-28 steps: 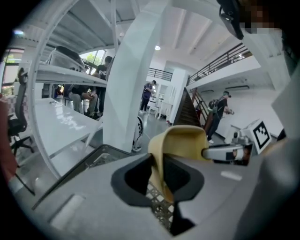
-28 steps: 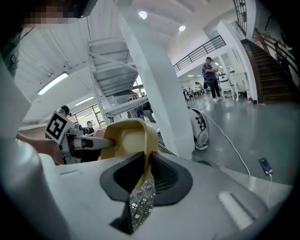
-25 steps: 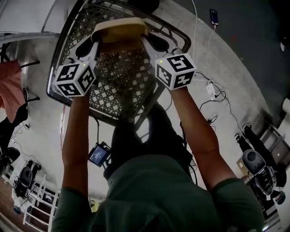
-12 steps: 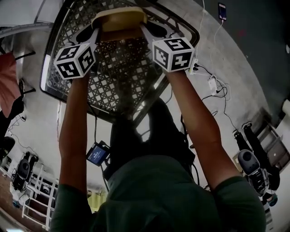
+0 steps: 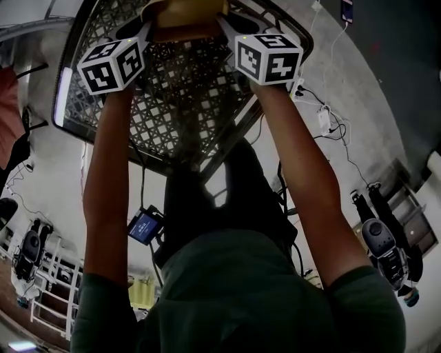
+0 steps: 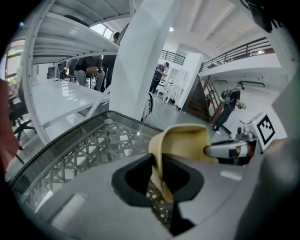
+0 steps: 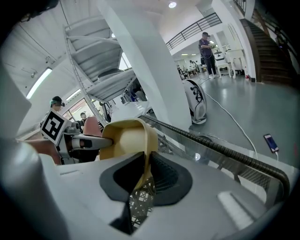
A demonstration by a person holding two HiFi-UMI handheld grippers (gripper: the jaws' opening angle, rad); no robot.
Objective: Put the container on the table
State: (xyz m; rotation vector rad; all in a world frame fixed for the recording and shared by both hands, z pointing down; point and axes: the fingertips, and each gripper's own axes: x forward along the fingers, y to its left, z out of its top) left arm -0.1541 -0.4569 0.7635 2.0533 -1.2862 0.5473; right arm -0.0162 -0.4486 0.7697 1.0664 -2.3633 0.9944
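Head view: tan container (image 5: 185,15) at top edge, above lattice-topped bench (image 5: 65,103), between left gripper (image 5: 147,31) and right gripper (image 5: 225,26).
Left gripper view: jaws clenched on container's thin side wall.
Right gripper view: jaws grasping opposite wall; contact with bench unclear.

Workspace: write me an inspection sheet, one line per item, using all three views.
Surface: glass-topped table with a metal lattice beneath.
Job's things: tan container, held over the far part of the table; whether it touches the glass cannot be told.
Clutter: nothing seen on the table.
Grippers: left gripper shut on one side wall of the container; right gripper shut on the opposite wall.
Cables: white cable on the floor beside the table, ending near a phone.
Surroundings: open hall, grey floor, staircase, people in the distance.
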